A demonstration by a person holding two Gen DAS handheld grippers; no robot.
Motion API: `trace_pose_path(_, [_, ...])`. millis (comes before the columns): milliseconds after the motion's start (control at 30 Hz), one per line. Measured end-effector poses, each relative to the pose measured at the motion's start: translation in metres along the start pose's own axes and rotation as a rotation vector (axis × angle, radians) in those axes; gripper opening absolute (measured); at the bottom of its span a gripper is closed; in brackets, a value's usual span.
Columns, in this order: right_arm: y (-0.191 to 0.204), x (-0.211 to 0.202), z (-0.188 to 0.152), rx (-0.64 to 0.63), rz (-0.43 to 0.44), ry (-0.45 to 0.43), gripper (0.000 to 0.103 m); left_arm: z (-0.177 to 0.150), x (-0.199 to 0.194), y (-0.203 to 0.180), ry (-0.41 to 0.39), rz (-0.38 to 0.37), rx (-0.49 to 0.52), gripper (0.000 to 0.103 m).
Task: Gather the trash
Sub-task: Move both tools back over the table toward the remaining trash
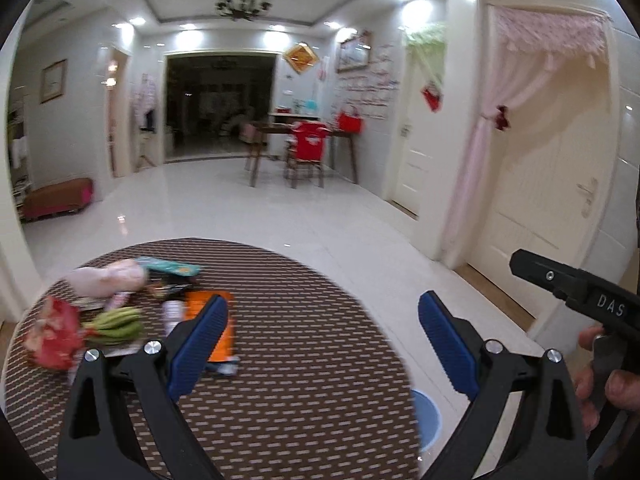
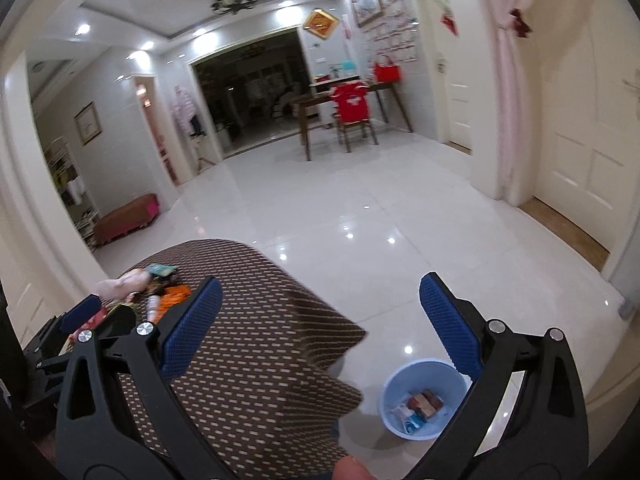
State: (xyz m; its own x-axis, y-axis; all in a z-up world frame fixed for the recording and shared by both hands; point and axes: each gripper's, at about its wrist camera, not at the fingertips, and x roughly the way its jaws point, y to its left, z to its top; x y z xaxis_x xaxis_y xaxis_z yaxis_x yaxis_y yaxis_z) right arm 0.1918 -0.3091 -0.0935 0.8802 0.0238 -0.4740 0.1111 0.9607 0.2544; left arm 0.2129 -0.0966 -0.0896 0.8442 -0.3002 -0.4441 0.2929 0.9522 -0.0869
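Honestly, both tongs wide open and empty, left tongs (image 1: 322,344) way closer to the trash pile (image 1: 120,304) sitting up-left on the surface (image 1: 300,400), right tongs (image 2: 320,328) over near the bin (image 2: 420,396).

- The surface (image 1: 304,360) wears a dark brown cloth patterned with rows of short cream dashes.
- The left gripper (image 1: 322,344) is black, with blue, finely textured pads on its jaws; the right gripper (image 2: 320,328) is coloured the same.
- The bin (image 2: 420,396) on the floor is pale blue; the scraps inside it show red-brown, white and a touch of blue.
- An orange packet (image 1: 222,320) lies flat on the cloth.
- A soft toy (image 1: 106,278) is pale pink.
- A teal wrapper (image 1: 170,266) carries a small orange mark.
- A green bundle (image 1: 120,322) lies beside a red and pink object (image 1: 54,334).
- The floor (image 2: 360,216) is glossy white tile.
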Motion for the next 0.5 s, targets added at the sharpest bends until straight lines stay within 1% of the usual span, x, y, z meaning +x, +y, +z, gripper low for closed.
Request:
trace_pose_path(200, [0.054,0.018,0.0,-0.062,0.089,0.03,0.097,0.002,-0.019,0.056,-0.025,0.118,-0.062,0.094])
trace_pose_path(367, [0.11,0.045,-0.004,-0.132,0.177,0.081,0.097,-0.007,-0.039,0.109,-0.052,0.249,-0.106,0.094])
trace_pose_path(400, [0.123,0.052,-0.006,-0.152,0.197,0.096,0.097,-0.008,-0.042,0.122,-0.052,0.286,-0.119,0.094])
trace_pose_path(500, [0.152,0.065,-0.01,-0.195,0.236,0.124,0.097,-0.011,-0.047,0.156,-0.046,0.36,-0.161,0.094])
